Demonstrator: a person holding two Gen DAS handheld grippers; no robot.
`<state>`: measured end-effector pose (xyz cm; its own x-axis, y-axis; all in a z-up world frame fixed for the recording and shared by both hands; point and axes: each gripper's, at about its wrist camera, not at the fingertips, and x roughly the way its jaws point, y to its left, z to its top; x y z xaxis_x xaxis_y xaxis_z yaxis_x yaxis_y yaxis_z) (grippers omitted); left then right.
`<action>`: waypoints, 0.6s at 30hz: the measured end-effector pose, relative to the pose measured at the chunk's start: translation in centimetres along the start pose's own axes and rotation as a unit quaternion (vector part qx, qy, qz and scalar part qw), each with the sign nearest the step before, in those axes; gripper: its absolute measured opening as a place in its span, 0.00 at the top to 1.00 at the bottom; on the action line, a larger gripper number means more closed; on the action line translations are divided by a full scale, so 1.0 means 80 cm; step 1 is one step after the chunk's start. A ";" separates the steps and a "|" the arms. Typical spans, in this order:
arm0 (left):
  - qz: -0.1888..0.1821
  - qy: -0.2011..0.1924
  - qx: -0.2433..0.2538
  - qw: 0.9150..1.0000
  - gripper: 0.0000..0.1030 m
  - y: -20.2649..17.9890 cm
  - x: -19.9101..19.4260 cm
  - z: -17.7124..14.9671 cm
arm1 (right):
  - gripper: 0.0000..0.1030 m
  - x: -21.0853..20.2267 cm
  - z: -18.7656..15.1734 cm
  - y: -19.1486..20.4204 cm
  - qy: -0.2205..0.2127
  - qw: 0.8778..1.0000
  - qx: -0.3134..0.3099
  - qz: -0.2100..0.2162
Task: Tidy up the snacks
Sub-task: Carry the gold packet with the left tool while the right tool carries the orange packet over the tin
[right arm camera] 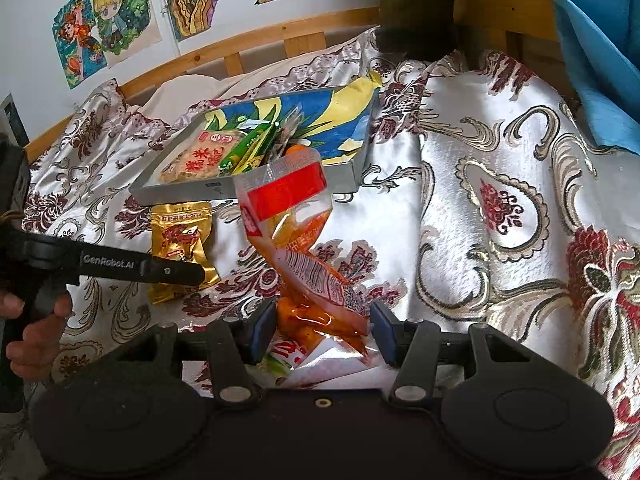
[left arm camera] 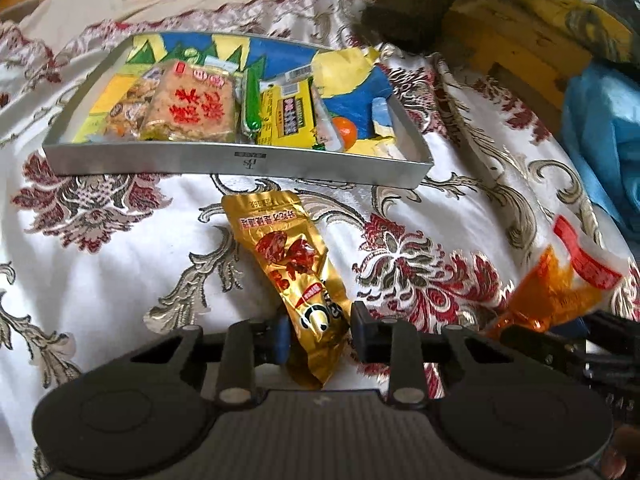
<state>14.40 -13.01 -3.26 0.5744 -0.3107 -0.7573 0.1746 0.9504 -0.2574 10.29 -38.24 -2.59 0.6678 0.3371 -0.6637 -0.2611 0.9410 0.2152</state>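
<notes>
A grey tray [left arm camera: 240, 162] lined with colourful paper holds several snack packs; it also shows in the right wrist view [right arm camera: 180, 192]. A gold snack pouch [left arm camera: 296, 272] lies on the bedspread in front of the tray, its near end between the fingers of my left gripper [left arm camera: 320, 336], which closes on it. My right gripper [right arm camera: 322, 326] is shut on an orange and red snack bag [right arm camera: 304, 248] and holds it up. The gold pouch [right arm camera: 180, 240] and the left gripper's arm [right arm camera: 120, 266] show at the left of the right wrist view.
A floral white and red bedspread [right arm camera: 480, 208] covers the surface. A wooden headboard [right arm camera: 256, 46] and wall drawings [right arm camera: 108, 20] stand behind. Blue cloth [right arm camera: 592, 52] and wooden furniture [left arm camera: 512, 48] lie at the right. A white and red packet [right arm camera: 296, 356] lies under the right gripper.
</notes>
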 end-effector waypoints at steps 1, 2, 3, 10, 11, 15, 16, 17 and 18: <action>-0.001 -0.003 0.003 1.000 0.69 0.001 -0.003 -0.002 | 0.48 0.000 0.000 0.001 0.000 1.000 0.001 0.000; -0.002 -0.006 0.005 1.000 0.69 0.002 -0.006 -0.005 | 0.48 0.000 0.000 0.001 -0.001 1.000 0.002 0.000; -0.004 -0.008 0.006 1.000 0.69 0.003 -0.009 -0.006 | 0.48 0.000 0.000 0.003 -0.001 1.000 0.002 0.000; -0.013 -0.014 0.008 1.000 0.70 0.011 -0.027 -0.023 | 0.48 -0.002 -0.009 0.019 -0.005 1.000 0.006 0.005; -0.013 -0.013 0.007 1.000 0.70 0.011 -0.030 -0.026 | 0.48 -0.002 -0.010 0.023 -0.004 1.000 0.006 0.008; -0.017 -0.010 0.005 1.000 0.70 0.015 -0.042 -0.037 | 0.48 -0.002 -0.016 0.041 0.000 1.000 -0.002 0.021; -0.017 -0.010 0.006 1.000 0.70 0.016 -0.045 -0.040 | 0.48 -0.002 -0.017 0.046 0.002 1.000 -0.003 0.026; -0.016 -0.009 0.005 1.000 0.70 0.017 -0.048 -0.042 | 0.48 -0.002 -0.018 0.049 0.003 1.000 -0.004 0.028; -0.014 -0.008 0.005 1.000 0.70 0.018 -0.051 -0.044 | 0.48 -0.002 -0.019 0.053 0.003 0.999 -0.005 0.031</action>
<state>9.54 -10.42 -2.67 0.5814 -0.3374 -0.7404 0.1984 0.9413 -0.2732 8.01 -34.33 -2.65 0.6450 0.3952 -0.6540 -0.3090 0.9177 0.2498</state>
